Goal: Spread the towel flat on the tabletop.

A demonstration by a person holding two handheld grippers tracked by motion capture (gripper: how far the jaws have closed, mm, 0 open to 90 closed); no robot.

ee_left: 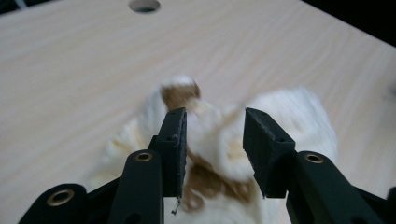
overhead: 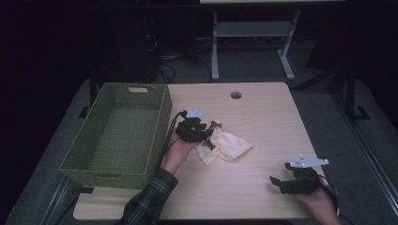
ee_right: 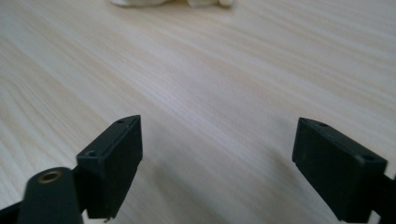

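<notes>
A cream cloth with brown patches [overhead: 226, 146] lies crumpled on the middle of the light wooden table [overhead: 267, 117]. My left gripper [overhead: 206, 134] is at the cloth's left end. In the left gripper view its jaws are narrowed on a bunched fold of the cloth [ee_left: 294, 116], which fills the gap of the gripper [ee_left: 215, 137] and looks blurred. My right gripper [overhead: 278, 183] hovers low near the table's front right edge, and the jaws of that gripper [ee_right: 217, 149] stand wide apart over bare wood. The cloth's edge [ee_right: 140, 2] shows far ahead of it.
A green woven basket [overhead: 162, 123], with nothing in it, stands at the table's left side, just left of my left hand. A round cable hole [overhead: 235, 95] is at the table's far edge. Another table's legs and cables are on the floor beyond.
</notes>
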